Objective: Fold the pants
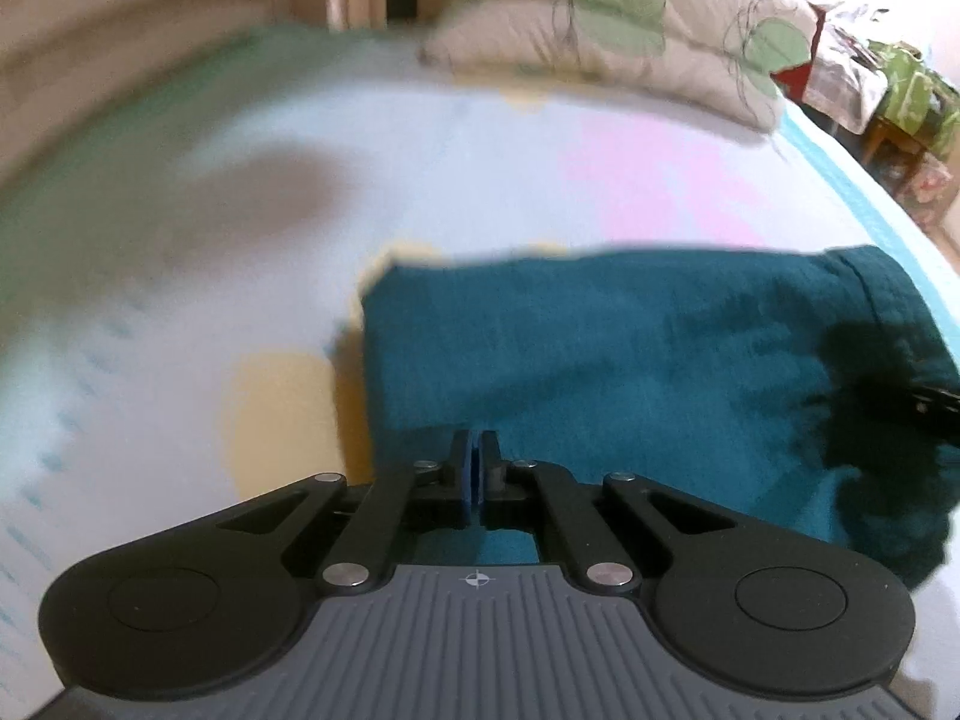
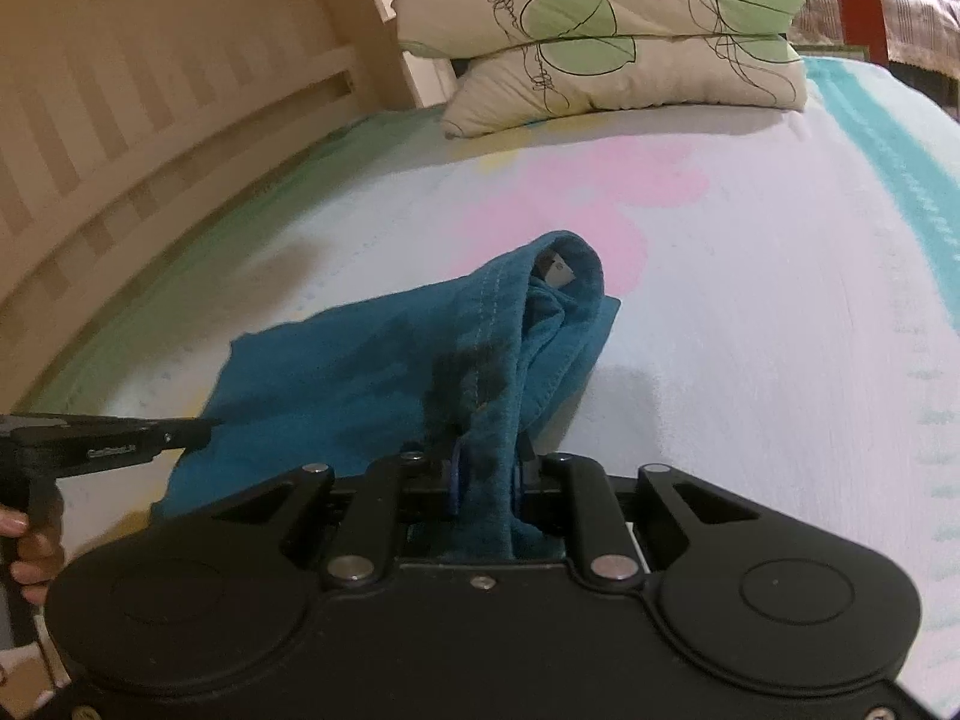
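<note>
Teal pants [image 1: 600, 354] lie partly folded on the bed. My left gripper [image 1: 478, 450] has its blue pads pressed together at the near edge of the pants; no cloth shows between them. It also shows in the right wrist view [image 2: 198, 429], at the left, touching the pants' left edge. My right gripper [image 2: 486, 462] is shut on the waistband end of the pants [image 2: 372, 372] and holds it lifted, so the cloth rises in a bunched peak with a white label inside. The right gripper's tip shows at the right edge of the left wrist view [image 1: 933, 402].
The bed sheet [image 2: 750, 276] is pale with pink, yellow and teal patches. Two stacked pillows [image 2: 606, 30] with green leaf prints lie at the far end. A wooden slatted bed frame [image 2: 120, 108] runs along the left. Furniture stands beyond the bed's right side [image 1: 900, 96].
</note>
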